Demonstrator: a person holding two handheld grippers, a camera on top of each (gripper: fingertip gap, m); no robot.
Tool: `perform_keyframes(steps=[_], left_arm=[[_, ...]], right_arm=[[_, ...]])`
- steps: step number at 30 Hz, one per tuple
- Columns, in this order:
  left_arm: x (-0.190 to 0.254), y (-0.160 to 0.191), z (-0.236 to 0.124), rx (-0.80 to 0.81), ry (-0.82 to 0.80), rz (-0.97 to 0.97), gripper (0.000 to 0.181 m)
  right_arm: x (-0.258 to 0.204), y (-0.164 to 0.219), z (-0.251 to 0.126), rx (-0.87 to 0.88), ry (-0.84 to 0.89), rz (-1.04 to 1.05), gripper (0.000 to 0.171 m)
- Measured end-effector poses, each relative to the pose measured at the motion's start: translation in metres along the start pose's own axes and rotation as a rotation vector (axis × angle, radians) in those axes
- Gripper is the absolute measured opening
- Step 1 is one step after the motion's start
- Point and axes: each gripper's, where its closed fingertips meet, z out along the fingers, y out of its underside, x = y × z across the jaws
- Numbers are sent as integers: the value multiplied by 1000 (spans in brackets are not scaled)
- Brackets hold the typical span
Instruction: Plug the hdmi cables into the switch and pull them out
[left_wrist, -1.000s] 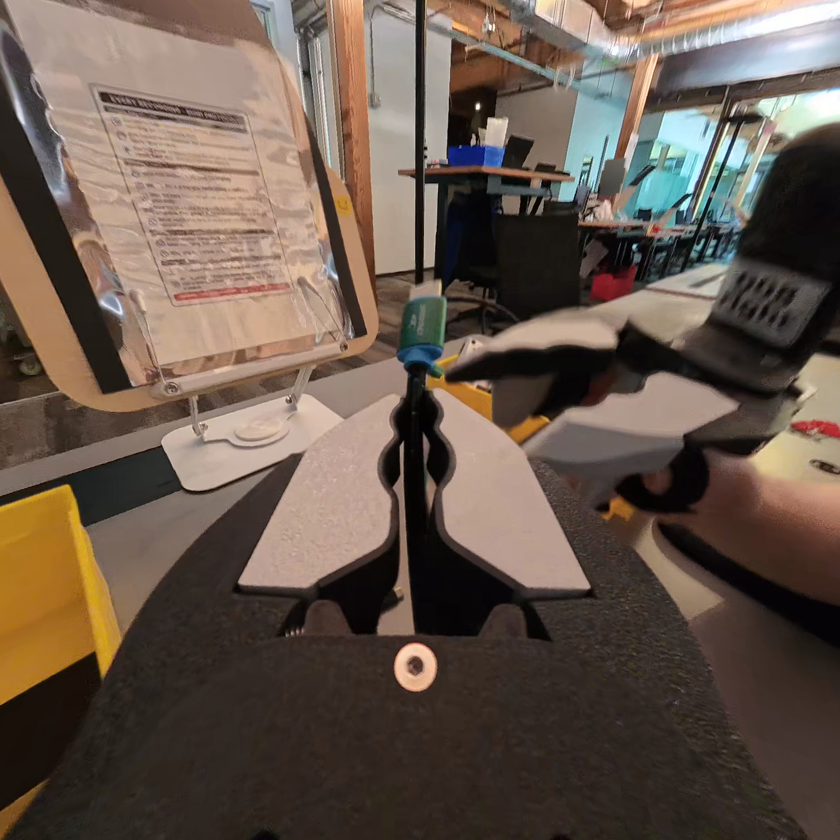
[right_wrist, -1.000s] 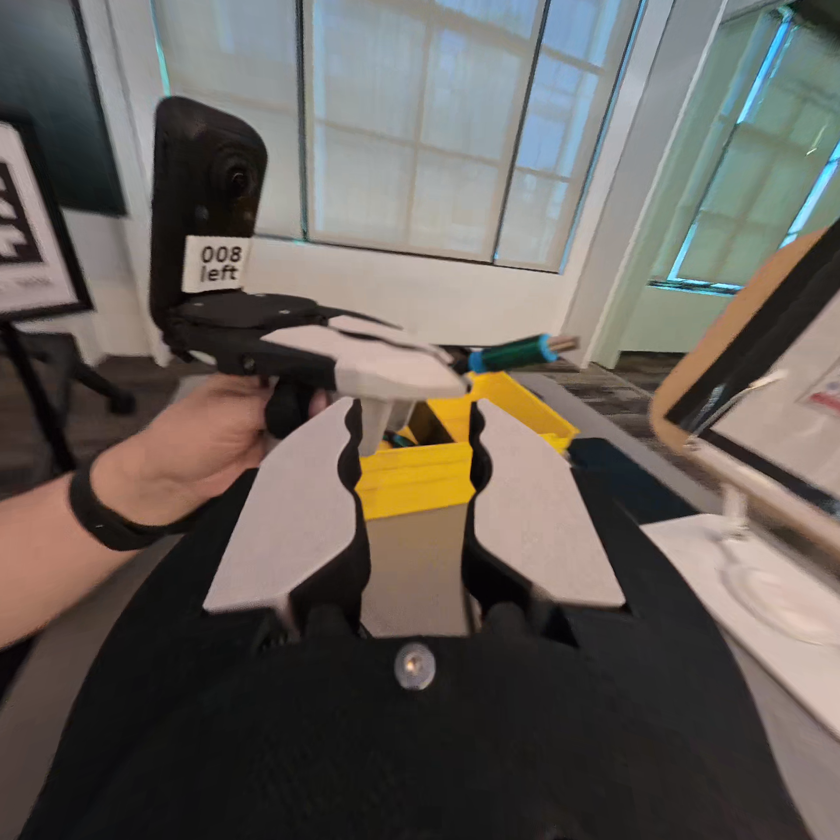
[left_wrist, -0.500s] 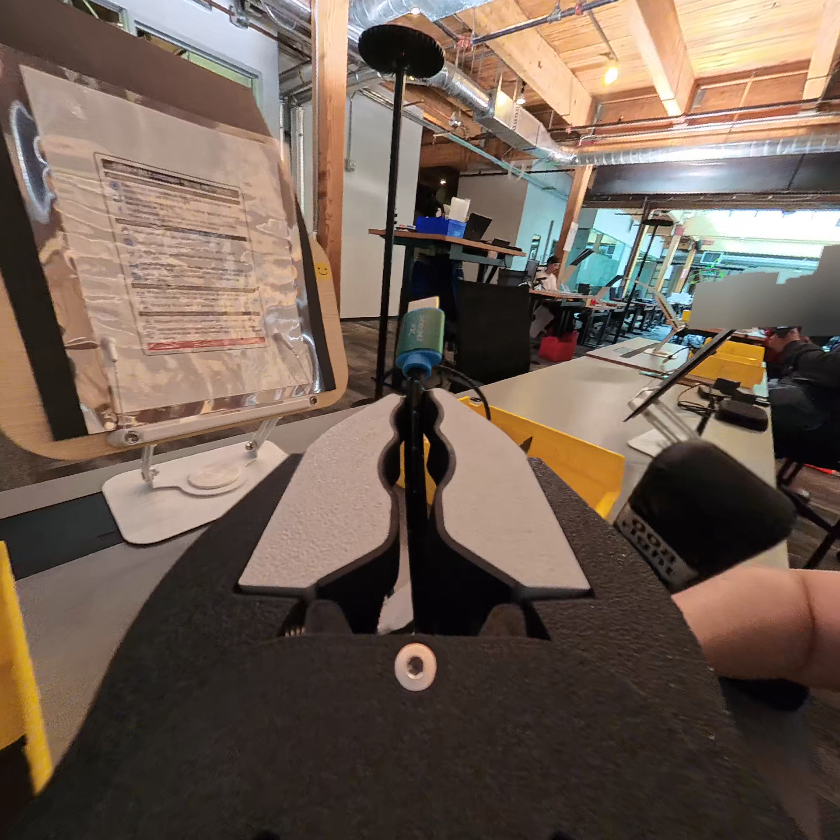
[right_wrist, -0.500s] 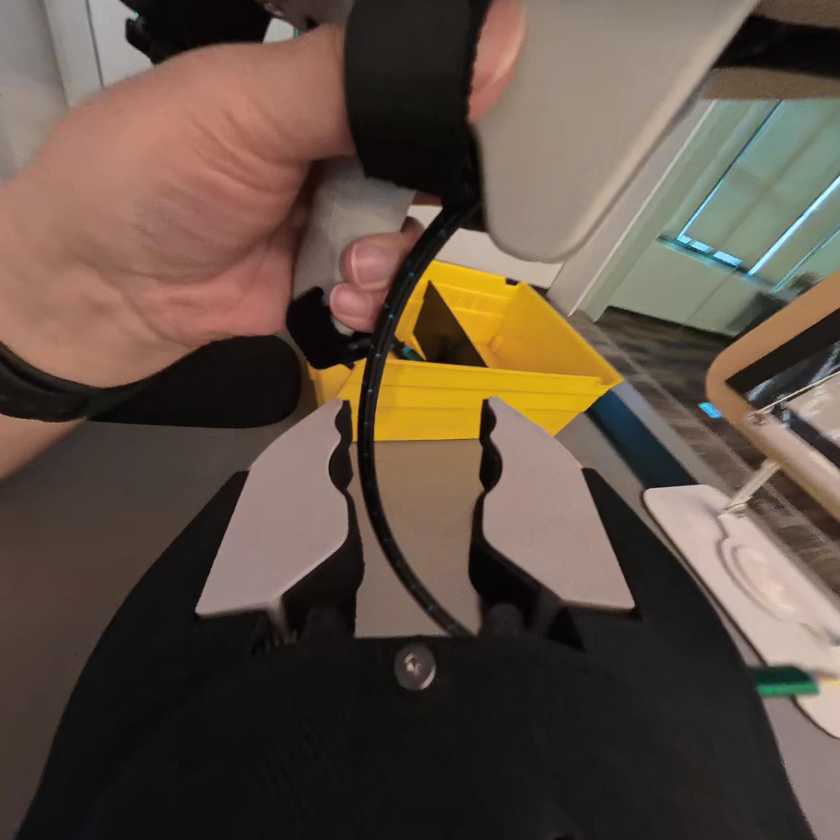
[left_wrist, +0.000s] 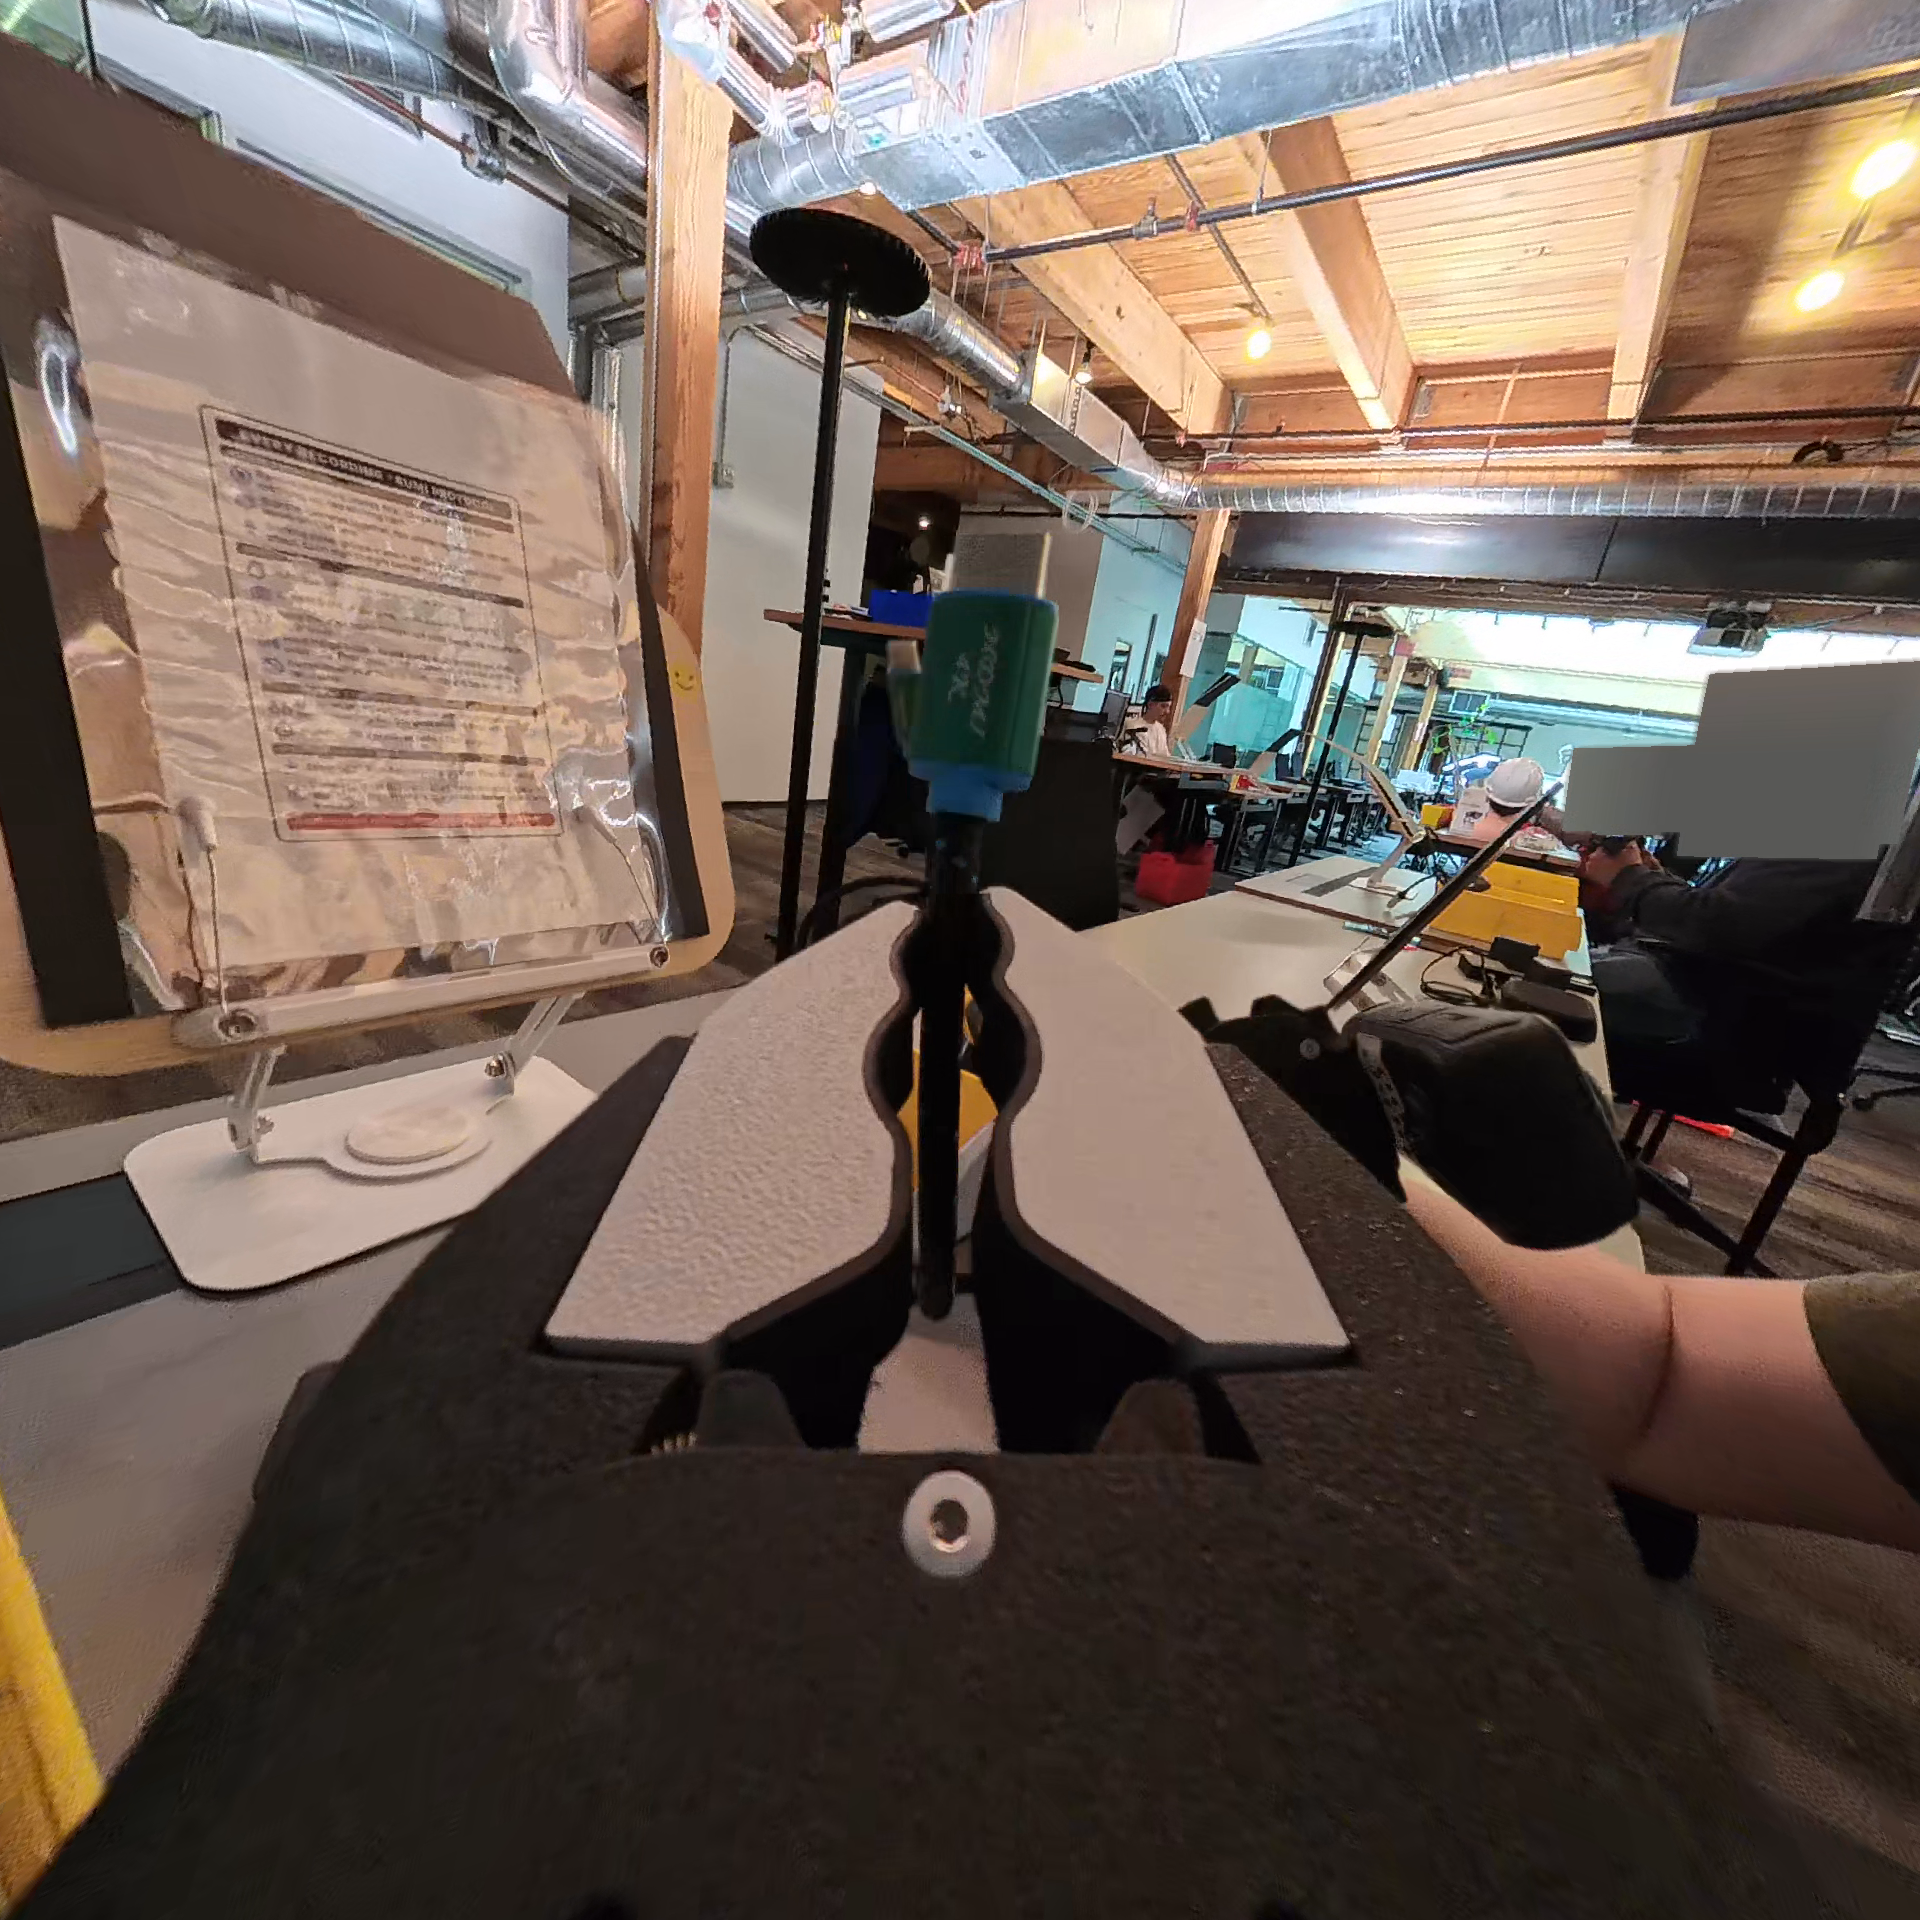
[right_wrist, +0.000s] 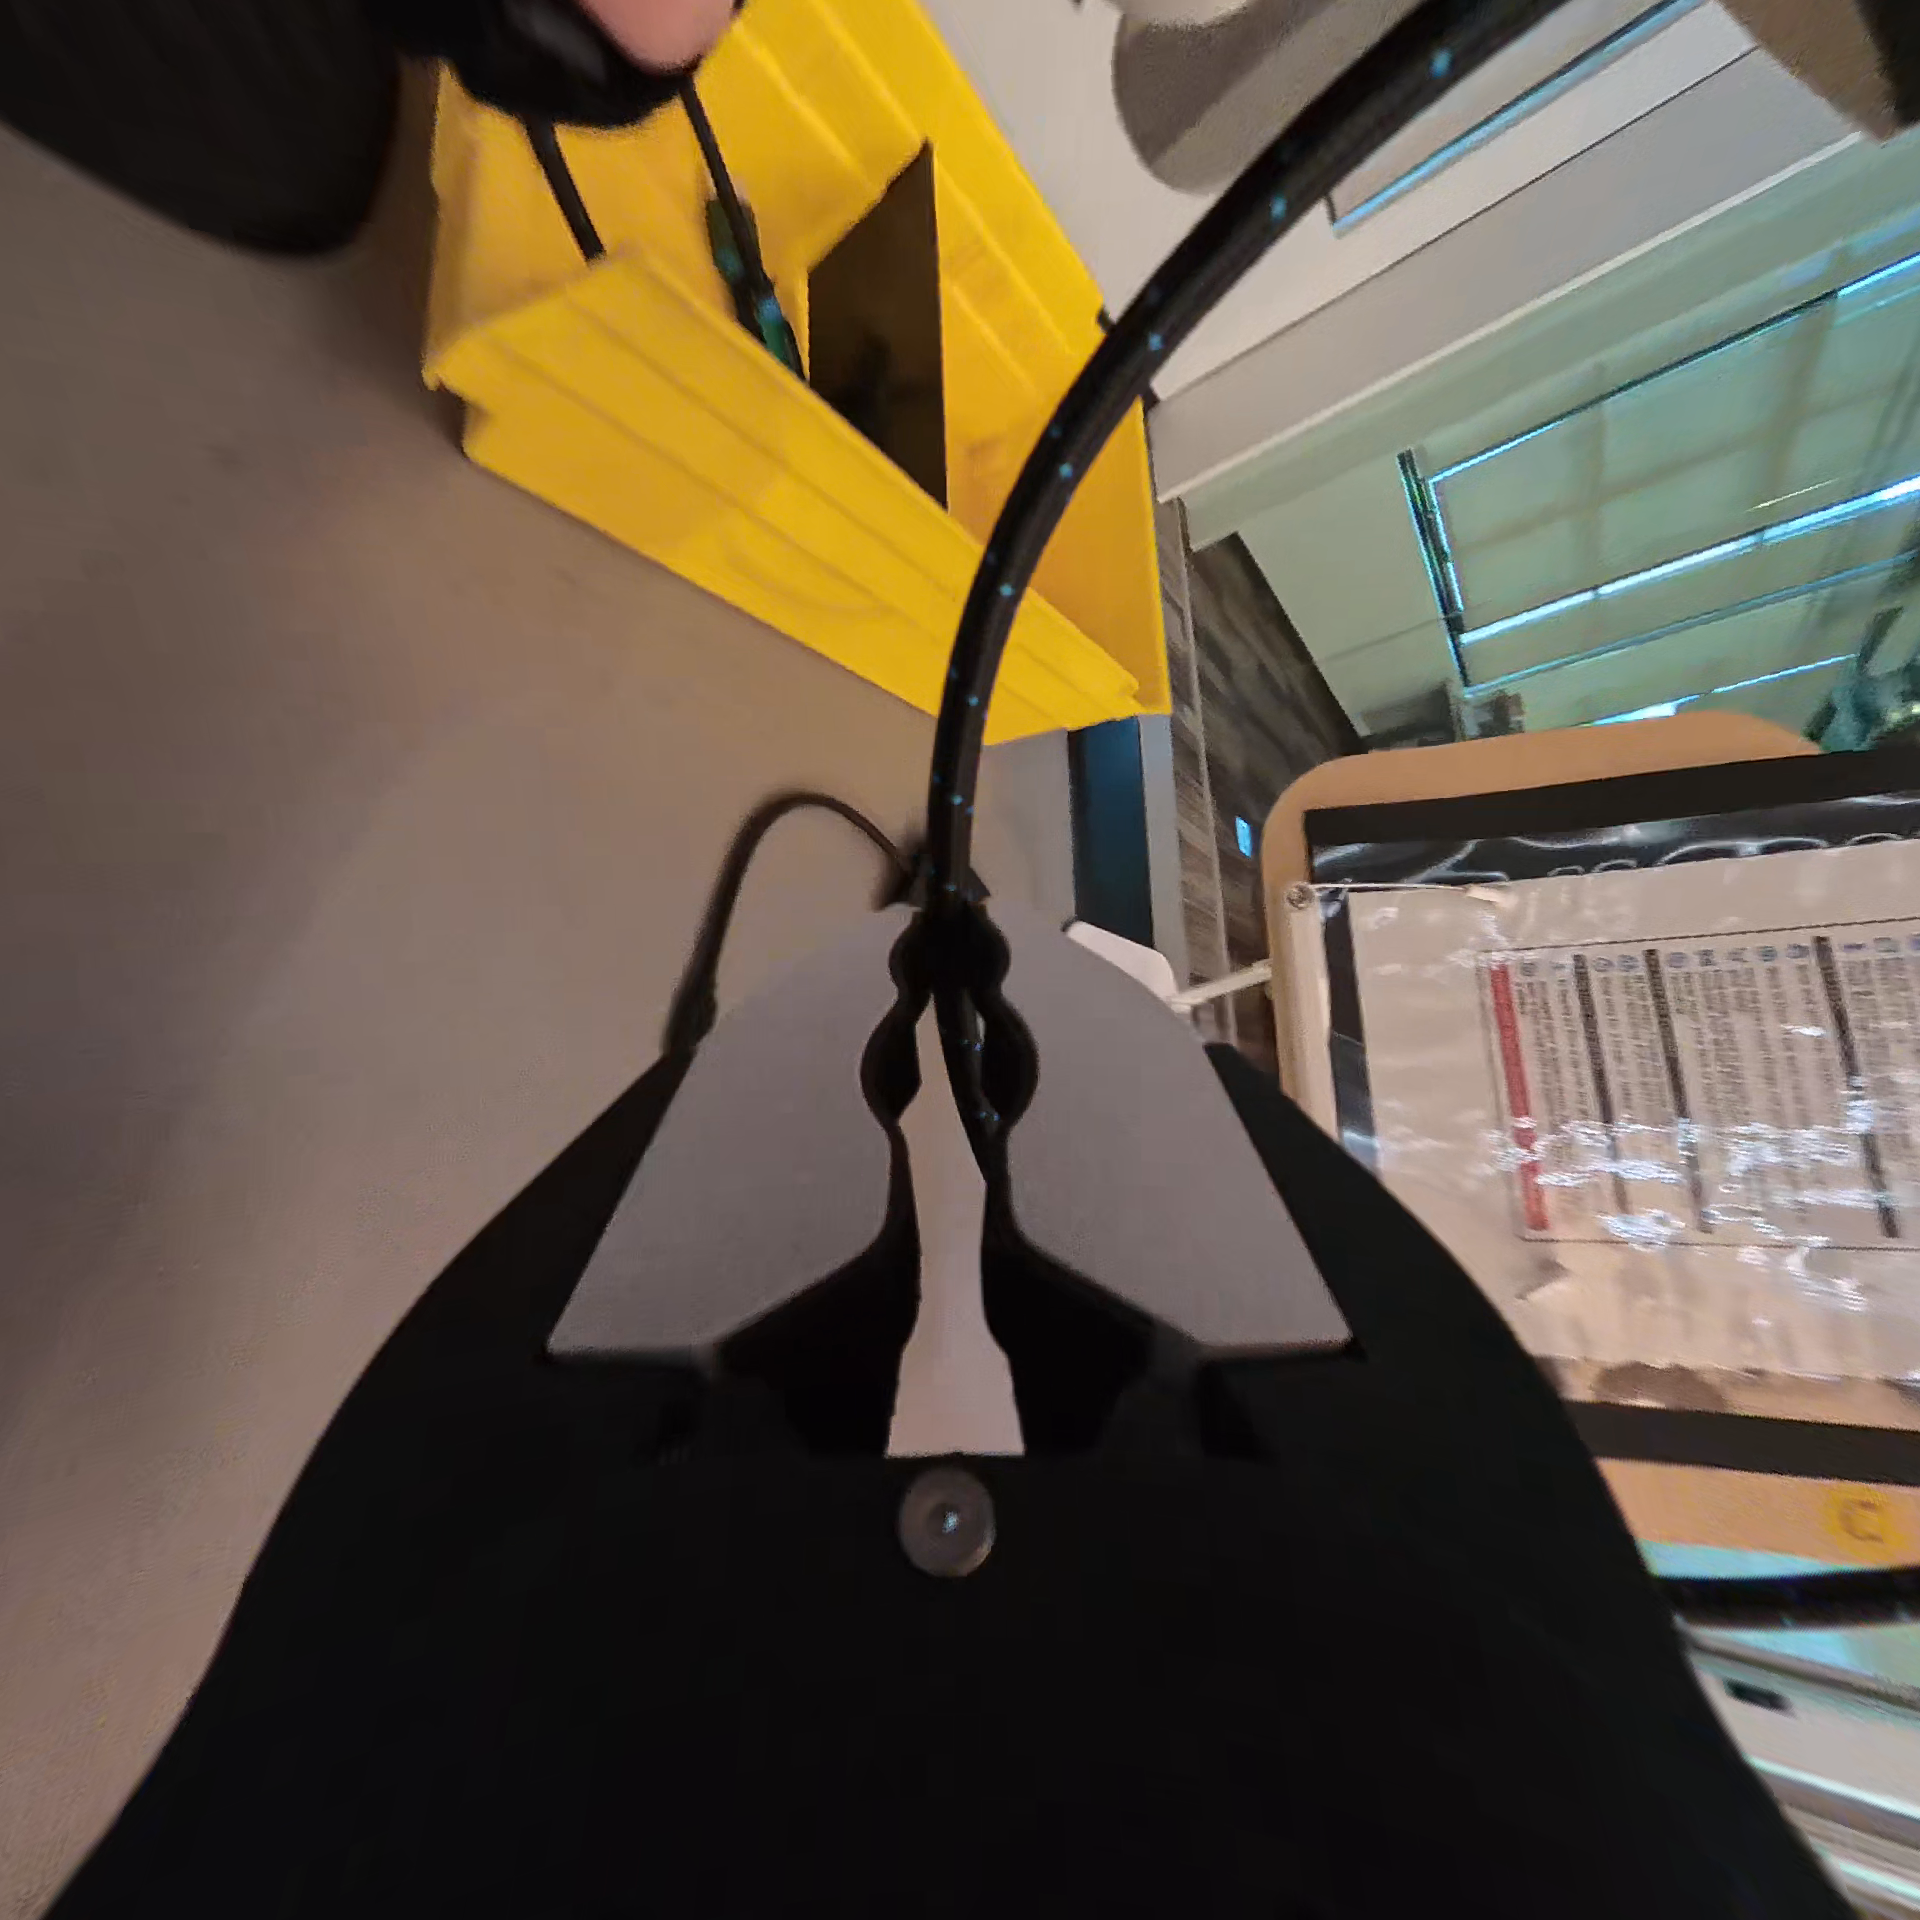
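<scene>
My left gripper (left_wrist: 951, 920) is shut on the black HDMI cable (left_wrist: 943, 1091) just below its plug. The green and blue plug (left_wrist: 980, 707) stands upright above the fingertips. My right gripper (right_wrist: 940, 935) is shut on the same black braided cable (right_wrist: 982, 665) lower down; the cable arcs up and to the right out of view. The right gripper's black body (left_wrist: 1475, 1112) and the hand holding it show at the right in the left wrist view. The switch is not in view.
A yellow bin (right_wrist: 790, 457) with a black divider and more cable sits on the grey table (right_wrist: 312, 831). A document stand with a plastic-sleeved sheet (left_wrist: 364, 665) stands at the left on a white base (left_wrist: 343, 1174). A thin black wire (right_wrist: 748, 862) lies on the table. The gap from one gripper's tips to the other's is roughly 12 cm.
My right gripper has closed on the cable that hung between its open fingers and has tipped down toward the table. My left gripper has kept its hold and lifted the plug higher.
</scene>
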Motion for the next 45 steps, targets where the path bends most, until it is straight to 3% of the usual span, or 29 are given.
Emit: perform_keyframes(steps=[8, 11, 14, 20, 23, 26, 29, 33, 36, 37, 38, 42, 45], left_arm=[[0, 9, -5, 10, -4, 63, 6], [2, 5, -3, 21, -12, 83, 6], [-2, -2, -1, 31, -25, 64, 6], [-11, 0, -6, 23, -64, 42, 6], [-15, 3, -13, 32, -68, 24, 6], [-14, 3, -17, 47, -55, 14, 6], [-8, -3, -19, 70, -43, 30, 6], [7, -11, -21, 94, -20, 67, 6], [22, -15, -22, 116, 20, 75, 6], [28, -16, -22, 120, 40, 74, 6], [34, -15, -21, 119, 59, 74, 6], [72, 5, -12, 58, 156, 58, 6], [110, 34, -1, -1, 228, 64, 6]], right_arm=[[-5, 3, 7, -26, 19, -42, 8], [-9, -4, 7, 46, 7, -31, 8], [-21, -9, 7, 109, -100, 48, 26], [-8, -17, -12, 268, -235, 295, 28], [34, 12, -19, 206, -129, 493, 28], [58, 55, -12, 114, -57, 813, 47], [52, 77, 9, 124, -99, 1139, 60], [23, 88, 38, 106, -184, 1289, 59], [8, 84, 49, 112, -232, 1288, 56], [5, 77, 49, 146, -270, 1294, 49], [3, 72, 48, 178, -317, 1301, 26], [23, 55, 29, 375, -392, 1397, 0], [35, 48, 16, 458, -410, 1357, 0]])
